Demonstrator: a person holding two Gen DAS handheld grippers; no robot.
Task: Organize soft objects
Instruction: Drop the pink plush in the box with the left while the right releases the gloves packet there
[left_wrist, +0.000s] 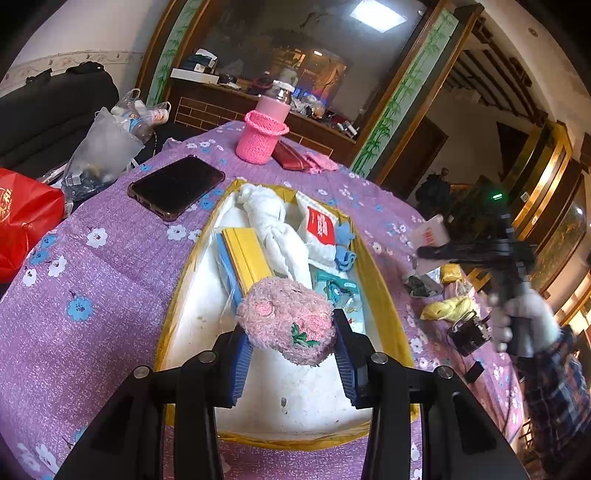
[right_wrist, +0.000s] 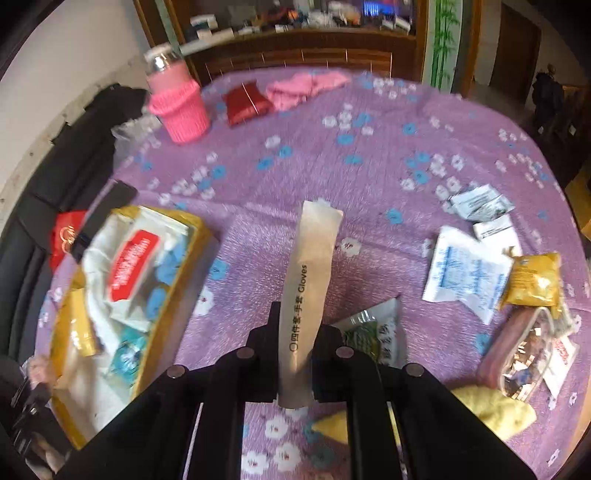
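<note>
My left gripper (left_wrist: 290, 328) is shut on a fluffy pink sock (left_wrist: 284, 314) with embroidered strawberries, held just above the near end of a yellow-rimmed white box (left_wrist: 388, 295). In the box lie a knotted white cloth (left_wrist: 273, 229), a yellow and blue pack (left_wrist: 243, 254), a red-labelled wipes pack (left_wrist: 321, 229) and blue cloths (left_wrist: 345, 254). My right gripper (right_wrist: 299, 321) is shut on a long beige packet (right_wrist: 310, 266) marked "Gloves", lifted over the purple tablecloth, with the box (right_wrist: 177, 280) to its left. In the left wrist view the right gripper (left_wrist: 424, 251) hovers right of the box.
A phone (left_wrist: 177, 186) lies left of the box, a pink knitted bottle holder (left_wrist: 260, 138) behind it. Right of my right gripper lie white sachets (right_wrist: 465, 269), a yellow packet (right_wrist: 532, 280), a clear pouch (right_wrist: 524, 354), a yellow cloth (right_wrist: 495, 406) and a green packet (right_wrist: 369, 332).
</note>
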